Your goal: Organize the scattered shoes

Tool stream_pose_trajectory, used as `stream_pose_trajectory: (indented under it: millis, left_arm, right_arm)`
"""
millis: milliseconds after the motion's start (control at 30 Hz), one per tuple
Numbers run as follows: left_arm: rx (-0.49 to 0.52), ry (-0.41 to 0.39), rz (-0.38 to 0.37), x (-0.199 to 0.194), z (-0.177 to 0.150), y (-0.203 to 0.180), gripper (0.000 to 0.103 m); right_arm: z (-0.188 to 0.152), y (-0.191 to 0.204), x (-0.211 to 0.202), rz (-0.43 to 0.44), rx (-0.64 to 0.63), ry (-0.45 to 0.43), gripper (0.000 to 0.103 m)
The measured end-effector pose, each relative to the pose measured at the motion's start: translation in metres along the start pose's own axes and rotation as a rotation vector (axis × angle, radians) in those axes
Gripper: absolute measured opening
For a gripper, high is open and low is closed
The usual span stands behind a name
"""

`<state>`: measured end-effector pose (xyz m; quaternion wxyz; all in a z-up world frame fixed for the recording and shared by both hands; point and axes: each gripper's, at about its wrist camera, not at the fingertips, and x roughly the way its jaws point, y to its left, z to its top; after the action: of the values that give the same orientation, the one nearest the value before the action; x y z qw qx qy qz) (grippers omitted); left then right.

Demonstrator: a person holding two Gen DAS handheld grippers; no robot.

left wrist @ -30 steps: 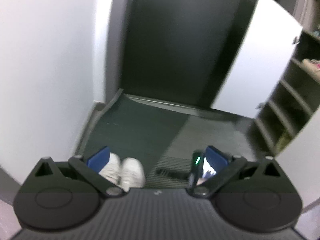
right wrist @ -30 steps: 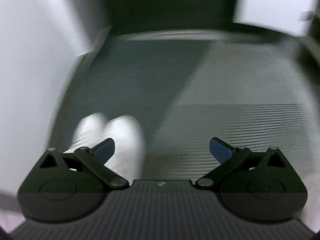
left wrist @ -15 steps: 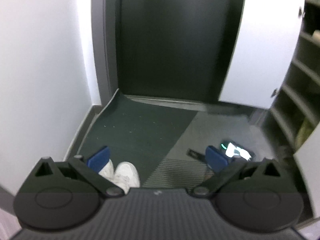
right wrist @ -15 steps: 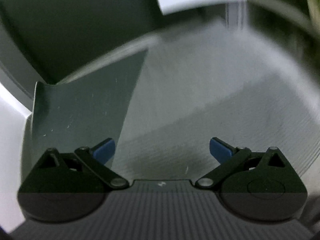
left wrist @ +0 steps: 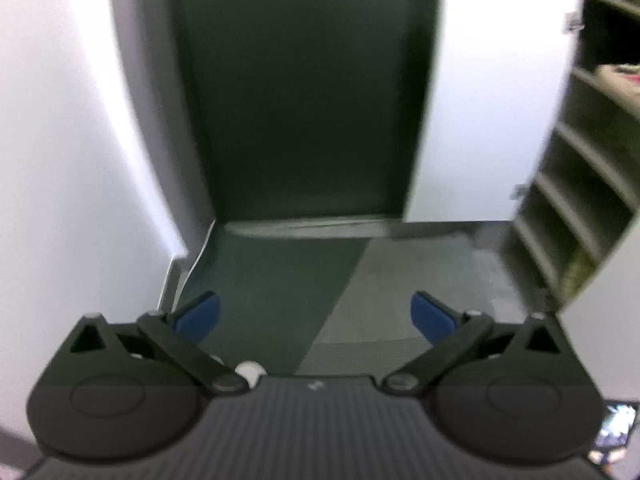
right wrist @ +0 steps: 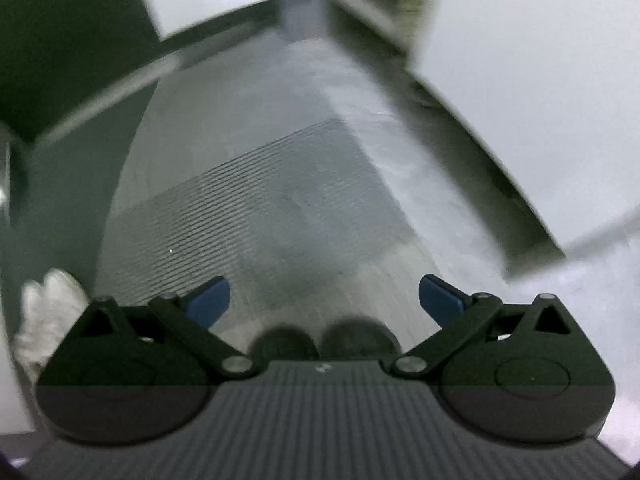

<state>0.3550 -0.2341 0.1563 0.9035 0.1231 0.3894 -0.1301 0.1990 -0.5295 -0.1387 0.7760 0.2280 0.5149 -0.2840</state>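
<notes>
- Both views show an entryway with a dark door [left wrist: 304, 88] at the back, which serves as the landmark here.
- The left gripper [left wrist: 316, 312] hovers over the floor mat [left wrist: 280, 280] in front of the door, its jaws spread wide with nothing between them.
- The right gripper [right wrist: 324, 300] points at the ribbed grey part of the mat [right wrist: 248, 208], to the right of the door; its jaws are also spread and hold nothing.
- The white shoes [right wrist: 48, 312] lie as a pair on the floor, well in front of the door and near the left wall. They sit at the far left edge of the right view, partly hidden behind the gripper body.
- A sliver of white [left wrist: 250, 370] just above the left gripper's body may be one toe; it is too small to tell.
- Two dark round shapes [right wrist: 324, 340] lie on the floor just ahead of the right gripper; what they are is unclear.
- The open shoe cabinet [left wrist: 580, 200] stands to the right of the door, its shelves holding a few blurred items.
- Risk: both views are smeared by motion, and the shoes sit outside both jaw gaps, so a closing now would likely catch nothing.
- Risk: a blind reach could nudge the pair apart or clip the open cabinet door [left wrist: 492, 92].
</notes>
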Motion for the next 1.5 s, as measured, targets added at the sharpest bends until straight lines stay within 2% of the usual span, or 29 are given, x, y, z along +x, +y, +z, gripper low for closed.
stream_pose_trajectory:
  millis: [100,167,233,267,400,467,567,633,700,767,800,900,1000,1100,1167,1200,1233,1267,1300,1367,1400,1467,1500]
  left_arm:
    - [0.120,-0.006,-0.033,-0.058,0.036,-0.026,0.103]
    - [0.189,0.006,-0.065,-0.097,0.058,-0.047,0.103]
    - [0.233,0.017,-0.102,-0.131,0.079,-0.066,0.103]
    - [0.247,0.022,-0.122,-0.147,0.088,-0.076,0.103]
    - [0.301,0.042,-0.203,-0.211,0.125,-0.113,0.103]
    - [0.325,0.049,-0.243,-0.240,0.143,-0.132,0.103]
    - [0.312,0.033,-0.296,-0.247,0.148,-0.152,0.103]
    - [0.284,0.041,-0.342,-0.246,0.155,-0.161,0.103]
    - [0.260,0.043,-0.394,-0.246,0.163,-0.166,0.103]
    - [0.226,0.055,-0.456,-0.239,0.173,-0.165,0.103]
    - [0.207,0.051,-0.482,-0.234,0.179,-0.164,0.103]
    - [0.198,0.015,-0.526,-0.217,0.196,-0.155,0.103]
    - [0.219,0.014,-0.584,-0.178,0.219,-0.163,0.103]
    - [0.266,-0.022,-0.657,-0.137,0.248,-0.178,0.103]
    - [0.335,-0.069,-0.736,-0.105,0.271,-0.194,0.103]
    - [0.381,-0.100,-0.785,-0.087,0.284,-0.204,0.103]
    - [0.436,-0.128,-0.846,-0.068,0.300,-0.214,0.103]
    - [0.517,-0.135,-0.940,-0.044,0.321,-0.229,0.103]
    - [0.568,-0.105,-0.998,-0.026,0.337,-0.243,0.102]
    - [0.647,-0.043,-1.094,0.002,0.366,-0.267,0.100]
    - [0.669,-0.026,-1.141,0.012,0.378,-0.275,0.100]
    - [0.752,-0.025,-1.247,0.035,0.405,-0.301,0.100]
    - [0.793,-0.039,-1.258,0.041,0.411,-0.312,0.100]
  right_arm:
    - [-0.016,-0.039,-0.093,0.015,-0.038,-0.048,0.103]
    - [-0.028,-0.059,-0.149,-0.025,-0.117,-0.113,0.103]
    - [-0.040,-0.086,-0.202,-0.091,-0.151,-0.120,0.103]
    - [-0.045,-0.100,-0.226,-0.096,-0.144,-0.093,0.103]
    - [-0.048,-0.150,-0.321,-0.020,-0.131,-0.075,0.103]
    - [-0.040,-0.169,-0.351,0.033,-0.082,-0.095,0.103]
    - [-0.023,-0.197,-0.388,0.071,-0.003,-0.163,0.103]
    - [-0.016,-0.207,-0.406,0.061,0.036,-0.202,0.103]
    - [-0.002,-0.218,-0.423,0.048,0.139,-0.258,0.103]
    - [0.005,-0.220,-0.427,0.058,0.212,-0.276,0.103]
    - [0.012,-0.222,-0.426,0.077,0.297,-0.282,0.103]
    - [0.031,-0.220,-0.413,0.126,0.425,-0.246,0.103]
    - [0.056,-0.211,-0.402,0.150,0.478,-0.195,0.103]
    - [0.089,-0.196,-0.384,0.146,0.493,-0.166,0.103]
    - [0.105,-0.187,-0.378,0.101,0.495,-0.156,0.103]
    - [0.116,-0.183,-0.374,0.053,0.524,-0.159,0.103]
    - [0.127,-0.179,-0.371,0.004,0.553,-0.162,0.103]
    - [0.136,-0.176,-0.370,-0.039,0.583,-0.167,0.103]
    - [0.141,-0.173,-0.375,-0.092,0.636,-0.176,0.103]
    - [0.153,-0.162,-0.389,-0.252,0.859,-0.177,0.103]
    - [0.156,-0.156,-0.396,-0.297,0.965,-0.182,0.103]
    - [0.156,-0.146,-0.405,-0.263,1.110,-0.235,0.103]
    - [0.157,-0.138,-0.408,-0.226,1.168,-0.269,0.103]
